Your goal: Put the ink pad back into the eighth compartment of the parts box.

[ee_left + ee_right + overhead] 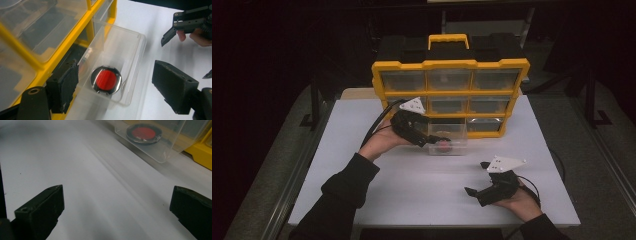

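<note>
- Clear drawer [117, 62], pulled out of the yellow organizer [451, 95], holds a red-centred round disc [106, 80] (no readable writing).
- Left gripper [115, 82] spread around the drawer, not pinching.
- Right gripper [116, 212] spread, empty.

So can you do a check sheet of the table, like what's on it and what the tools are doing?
Surface: white table, bare in front.
Job's things: clear drawer pulled out of the yellow organizer, resting on the table; a round red disc lies inside it.
Clutter: nothing seen.
Tools: left tool at the drawer, jaws apart, one on each side of the drawer's end, not pressing it as far as I can tell. Right tool open, near the table's front, holding nothing.
Cables: a black cable trails from the left tool; another from the right.
Surroundings: dark room, grey floor, black frame parts.
</note>
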### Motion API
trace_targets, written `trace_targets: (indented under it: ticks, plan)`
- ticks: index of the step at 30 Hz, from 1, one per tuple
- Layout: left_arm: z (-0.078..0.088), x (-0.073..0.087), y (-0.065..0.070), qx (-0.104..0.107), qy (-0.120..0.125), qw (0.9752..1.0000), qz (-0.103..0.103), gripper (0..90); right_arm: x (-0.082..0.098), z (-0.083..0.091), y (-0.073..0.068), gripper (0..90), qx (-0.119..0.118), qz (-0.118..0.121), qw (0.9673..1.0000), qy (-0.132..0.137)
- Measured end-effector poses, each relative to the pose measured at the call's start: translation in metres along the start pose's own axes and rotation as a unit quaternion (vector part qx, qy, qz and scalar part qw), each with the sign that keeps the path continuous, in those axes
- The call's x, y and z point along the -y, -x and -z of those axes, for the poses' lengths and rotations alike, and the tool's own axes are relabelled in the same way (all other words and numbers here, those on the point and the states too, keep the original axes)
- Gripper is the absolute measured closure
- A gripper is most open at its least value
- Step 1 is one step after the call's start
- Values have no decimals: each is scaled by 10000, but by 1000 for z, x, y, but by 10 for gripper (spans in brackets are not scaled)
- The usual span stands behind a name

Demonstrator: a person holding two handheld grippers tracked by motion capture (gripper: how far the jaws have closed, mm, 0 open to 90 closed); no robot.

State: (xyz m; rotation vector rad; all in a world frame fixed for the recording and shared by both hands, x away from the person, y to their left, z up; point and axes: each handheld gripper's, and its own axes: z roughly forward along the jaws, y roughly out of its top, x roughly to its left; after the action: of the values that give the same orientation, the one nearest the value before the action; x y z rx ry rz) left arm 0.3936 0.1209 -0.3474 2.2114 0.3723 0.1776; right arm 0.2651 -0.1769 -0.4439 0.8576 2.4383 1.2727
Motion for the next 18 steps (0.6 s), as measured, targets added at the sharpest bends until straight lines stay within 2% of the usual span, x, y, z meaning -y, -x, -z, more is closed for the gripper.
trace_targets:
  ticks: [18]
  plan:
    - [17,36,7,-183,5,9996,224,107,0,-1,0,0,-13,9,10000,-22]
